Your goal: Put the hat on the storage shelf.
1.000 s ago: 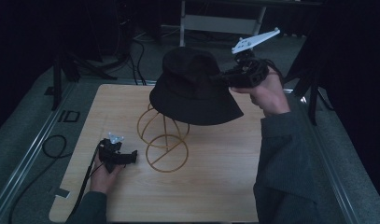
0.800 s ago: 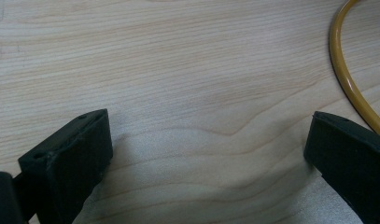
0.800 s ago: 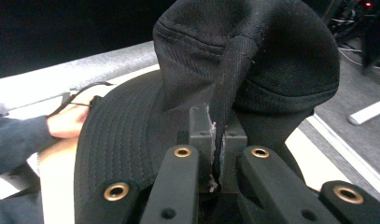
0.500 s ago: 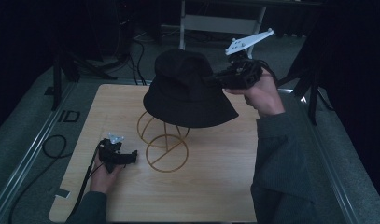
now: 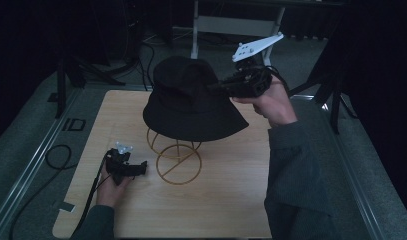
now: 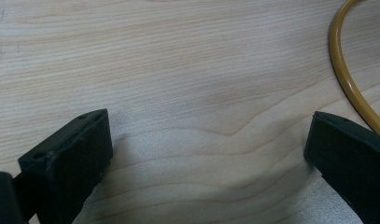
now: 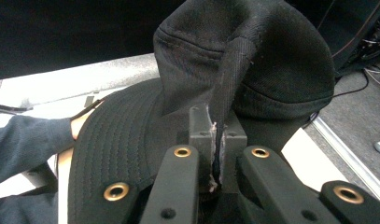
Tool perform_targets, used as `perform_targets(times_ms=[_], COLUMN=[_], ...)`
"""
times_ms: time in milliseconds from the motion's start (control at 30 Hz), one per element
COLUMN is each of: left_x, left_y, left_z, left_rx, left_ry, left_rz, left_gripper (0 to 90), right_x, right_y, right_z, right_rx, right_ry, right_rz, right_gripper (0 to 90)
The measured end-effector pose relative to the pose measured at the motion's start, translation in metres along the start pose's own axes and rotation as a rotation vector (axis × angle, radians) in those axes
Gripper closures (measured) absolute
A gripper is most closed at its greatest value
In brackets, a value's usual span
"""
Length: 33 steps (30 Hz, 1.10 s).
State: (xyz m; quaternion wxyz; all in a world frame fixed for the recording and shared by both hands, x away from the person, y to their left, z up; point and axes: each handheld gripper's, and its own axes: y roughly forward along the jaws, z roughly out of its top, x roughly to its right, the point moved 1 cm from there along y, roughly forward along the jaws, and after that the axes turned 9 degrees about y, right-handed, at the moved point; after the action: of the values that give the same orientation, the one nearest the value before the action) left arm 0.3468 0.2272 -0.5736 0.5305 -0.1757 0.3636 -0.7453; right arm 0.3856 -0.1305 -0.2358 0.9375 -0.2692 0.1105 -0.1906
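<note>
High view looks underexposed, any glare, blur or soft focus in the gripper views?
High view: dim, surroundings near black, table readable, black hat loses detail. Left gripper view: bright, even light, wood grain sharp, soft shadow between the fingers, no glare. Right gripper view: hat fabric and stitching crisp, pale table edge behind looks blown out, background dark.

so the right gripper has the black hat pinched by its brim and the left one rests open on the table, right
Not quite: the right gripper pinches a fold of the black hat's crown, not its brim, as the right gripper view shows. The left gripper does rest open on the table.
</note>
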Motion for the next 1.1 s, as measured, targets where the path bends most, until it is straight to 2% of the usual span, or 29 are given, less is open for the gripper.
perform_targets(times_ms=[633, 1100], left_x=[0.0, 0.0], left_y=[0.0, 0.0], left_z=[0.0, 0.0], left_rx=[-0.002, 0.0], left_ry=[0.002, 0.002], left_rz=[-0.001, 0.001], left_gripper=[1.3, 1.3], right_x=[-0.012, -0.02], right_y=[0.018, 0.036], right_z=[-0.003, -0.01], right_rx=[-0.008, -0.058], right_ry=[-0.039, -0.069], right_rz=[0.046, 0.035], right_gripper=[87.9, 87.7])
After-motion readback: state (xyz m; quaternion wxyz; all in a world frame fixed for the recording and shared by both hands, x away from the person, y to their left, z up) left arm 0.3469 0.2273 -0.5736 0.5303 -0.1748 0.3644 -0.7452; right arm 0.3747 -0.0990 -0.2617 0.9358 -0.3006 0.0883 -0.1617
